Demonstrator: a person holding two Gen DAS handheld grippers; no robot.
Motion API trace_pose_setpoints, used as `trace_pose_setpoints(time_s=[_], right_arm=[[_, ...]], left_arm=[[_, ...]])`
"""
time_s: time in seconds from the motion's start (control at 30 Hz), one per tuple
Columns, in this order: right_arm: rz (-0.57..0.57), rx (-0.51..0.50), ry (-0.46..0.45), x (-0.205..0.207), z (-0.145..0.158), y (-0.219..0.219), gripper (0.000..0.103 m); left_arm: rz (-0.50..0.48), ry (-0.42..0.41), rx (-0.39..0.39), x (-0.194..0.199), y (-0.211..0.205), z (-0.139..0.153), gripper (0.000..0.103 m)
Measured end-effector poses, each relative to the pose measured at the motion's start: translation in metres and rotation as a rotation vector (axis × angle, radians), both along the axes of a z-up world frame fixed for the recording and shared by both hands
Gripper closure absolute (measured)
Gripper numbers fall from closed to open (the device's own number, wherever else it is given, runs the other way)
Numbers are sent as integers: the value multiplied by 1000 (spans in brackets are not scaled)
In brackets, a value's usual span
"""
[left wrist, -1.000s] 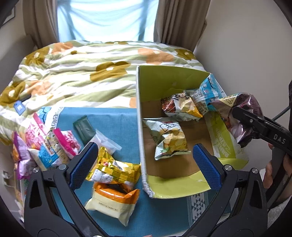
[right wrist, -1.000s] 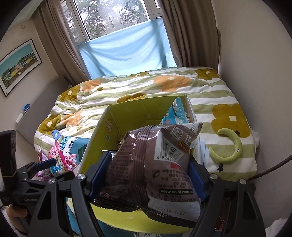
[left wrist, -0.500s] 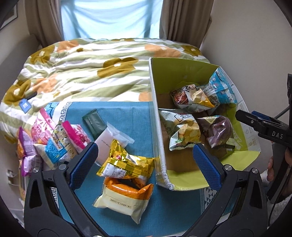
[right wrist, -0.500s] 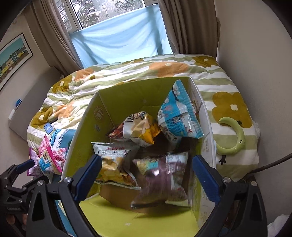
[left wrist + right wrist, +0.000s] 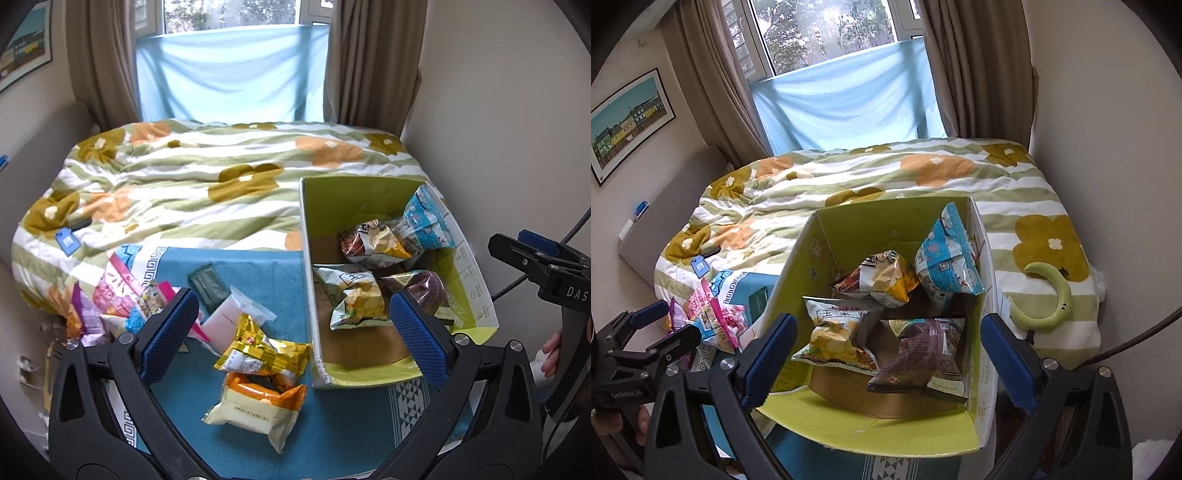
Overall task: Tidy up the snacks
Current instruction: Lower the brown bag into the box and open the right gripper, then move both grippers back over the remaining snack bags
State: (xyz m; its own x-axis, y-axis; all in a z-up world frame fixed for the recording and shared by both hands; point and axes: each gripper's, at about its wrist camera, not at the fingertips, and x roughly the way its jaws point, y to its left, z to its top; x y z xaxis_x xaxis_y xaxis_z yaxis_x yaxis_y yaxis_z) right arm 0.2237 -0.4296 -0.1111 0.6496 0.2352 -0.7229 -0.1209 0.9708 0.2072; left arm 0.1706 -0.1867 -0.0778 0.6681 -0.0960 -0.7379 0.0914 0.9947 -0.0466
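Both the left gripper point(image 5: 291, 321) and right gripper point(image 5: 888, 354) hover with fingers spread wide, holding nothing. 4 snack bags lie in the box point(image 5: 849, 229). Only the left view shows the yellow bag point(image 5: 264, 354) outside on the blue cloth point(image 5: 258, 269); only the right shows the green crescent point(image 5: 1049, 295).

We see the box point(image 5: 369, 192) on the cloth point(image 5: 280, 269) on the bed point(image 5: 207, 173), four bags point(image 5: 923, 354) inside it. Left of it, loose snacks point(image 5: 258, 402) lie on the cloth.
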Motion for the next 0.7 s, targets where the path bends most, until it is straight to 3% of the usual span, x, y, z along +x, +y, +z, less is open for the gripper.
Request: trace_pose_setpoints(time_s=[0.17, 0.43, 0.7], right_arm=[[44, -29, -80, -17, 21, 15, 1], [99, -33, -101, -46, 25, 45, 1], [139, -11, -132, -67, 31, 100, 1]], left_arm=[[67, -30, 20, -34, 22, 16, 1], [175, -61, 21, -88, 80, 17, 0], [164, -77, 7, -106, 150, 8, 0]])
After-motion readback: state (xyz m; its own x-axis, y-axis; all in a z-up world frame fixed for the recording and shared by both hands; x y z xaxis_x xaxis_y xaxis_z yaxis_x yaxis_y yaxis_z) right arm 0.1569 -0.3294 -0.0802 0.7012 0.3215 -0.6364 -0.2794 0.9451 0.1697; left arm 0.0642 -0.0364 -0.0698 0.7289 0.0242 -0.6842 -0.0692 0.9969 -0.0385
